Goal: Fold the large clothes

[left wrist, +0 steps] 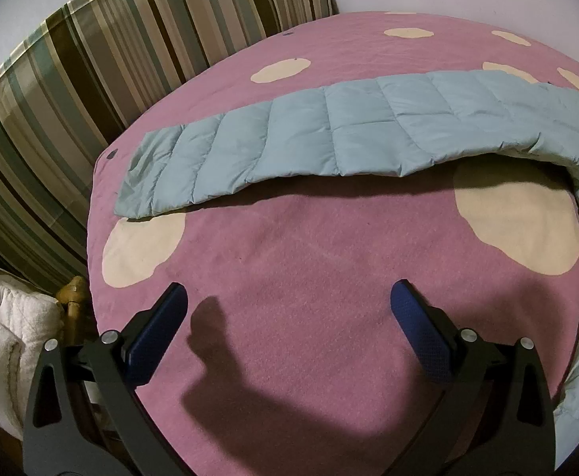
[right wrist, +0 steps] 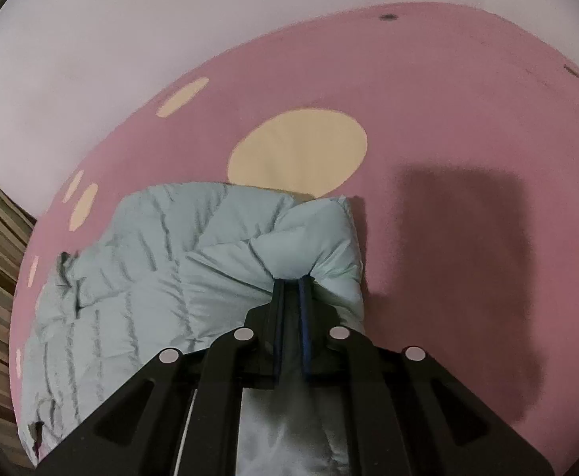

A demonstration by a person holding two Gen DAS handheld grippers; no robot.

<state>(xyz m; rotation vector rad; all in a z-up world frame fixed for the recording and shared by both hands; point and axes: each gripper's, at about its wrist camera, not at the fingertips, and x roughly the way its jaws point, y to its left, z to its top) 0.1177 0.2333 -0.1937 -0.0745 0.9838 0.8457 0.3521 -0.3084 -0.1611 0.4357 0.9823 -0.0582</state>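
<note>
A pale blue quilted puffer garment point(left wrist: 349, 131) lies on a pink bedspread point(left wrist: 289, 258) with cream spots. In the left wrist view a long quilted part stretches across the bed and curves down the right side. My left gripper point(left wrist: 289, 297) is open and empty, hovering over bare bedspread in front of the garment. In the right wrist view my right gripper point(right wrist: 291, 281) is shut on a bunched edge of the garment point(right wrist: 162, 277), which spreads to the left and below the fingers.
A striped brown and green curtain point(left wrist: 71, 99) hangs left of the bed. A white padded bundle point(left wrist: 7, 325) and a wooden post point(left wrist: 75, 289) sit at the bed's left edge. A pale wall point(right wrist: 91, 59) lies behind the bed.
</note>
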